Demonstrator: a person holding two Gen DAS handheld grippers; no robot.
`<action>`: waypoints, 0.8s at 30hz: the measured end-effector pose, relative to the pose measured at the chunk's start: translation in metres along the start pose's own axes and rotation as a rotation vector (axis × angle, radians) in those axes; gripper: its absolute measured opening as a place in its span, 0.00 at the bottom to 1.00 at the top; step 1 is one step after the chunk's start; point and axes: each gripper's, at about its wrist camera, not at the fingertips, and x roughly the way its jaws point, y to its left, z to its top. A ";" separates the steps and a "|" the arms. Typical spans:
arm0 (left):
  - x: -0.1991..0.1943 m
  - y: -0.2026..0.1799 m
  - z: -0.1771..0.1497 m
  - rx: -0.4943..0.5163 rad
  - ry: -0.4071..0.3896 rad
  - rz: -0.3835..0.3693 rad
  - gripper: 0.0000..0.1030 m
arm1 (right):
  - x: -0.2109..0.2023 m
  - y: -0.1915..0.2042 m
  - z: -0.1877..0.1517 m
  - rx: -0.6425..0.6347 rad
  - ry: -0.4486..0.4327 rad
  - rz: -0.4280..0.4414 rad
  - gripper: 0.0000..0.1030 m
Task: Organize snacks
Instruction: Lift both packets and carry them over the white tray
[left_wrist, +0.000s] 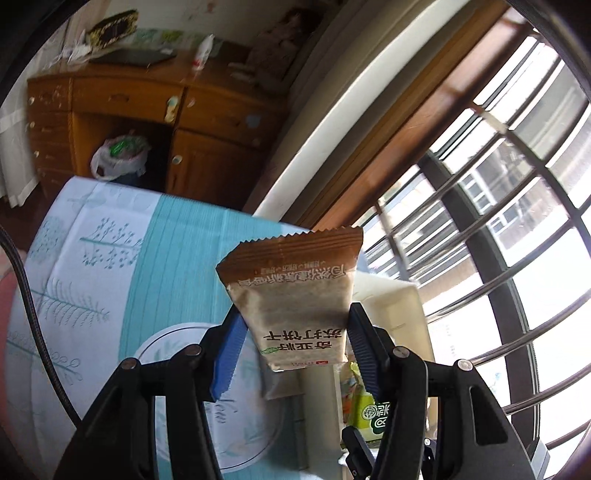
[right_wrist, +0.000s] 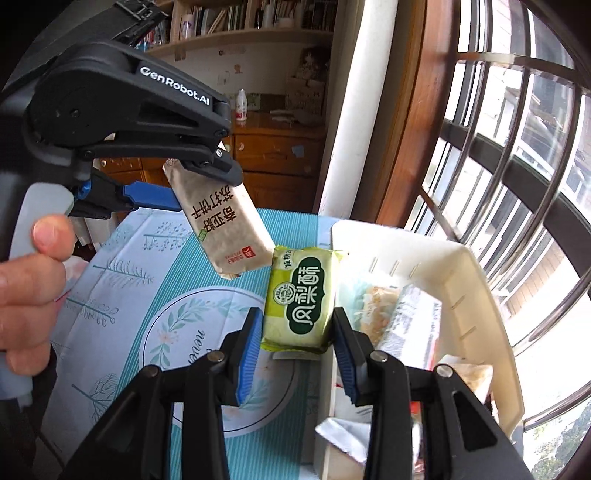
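My left gripper (left_wrist: 295, 332) is shut on a brown-and-beige cracker packet (left_wrist: 295, 291), held in the air above the table. The right wrist view shows that same left gripper (right_wrist: 207, 188) from the side, with the cracker packet (right_wrist: 225, 225) hanging tilted from it. My right gripper (right_wrist: 297, 332) is shut on a green pineapple-cake packet (right_wrist: 301, 302), lifted beside the left wall of the white basket (right_wrist: 476, 295). The green packet (left_wrist: 369, 410) also peeks out low in the left wrist view. A hand (right_wrist: 26, 280) grips the left tool's handle.
The table wears a teal-and-white cloth (right_wrist: 122, 280) with a round leaf print. The white basket holds several wrapped snacks (right_wrist: 388, 306). A barred window (right_wrist: 517, 184) runs along the right. A wooden desk (left_wrist: 129, 110) and a bagged bin (left_wrist: 118, 155) stand beyond the table.
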 end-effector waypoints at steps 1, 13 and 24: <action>-0.003 -0.008 -0.002 0.014 -0.023 -0.013 0.52 | -0.004 -0.004 -0.001 0.002 -0.013 -0.004 0.37; 0.011 -0.101 -0.026 0.151 -0.088 -0.118 0.52 | -0.033 -0.078 -0.013 0.050 -0.112 -0.079 0.37; 0.051 -0.170 -0.048 0.259 -0.015 -0.095 0.52 | -0.031 -0.147 -0.025 0.119 -0.138 -0.142 0.37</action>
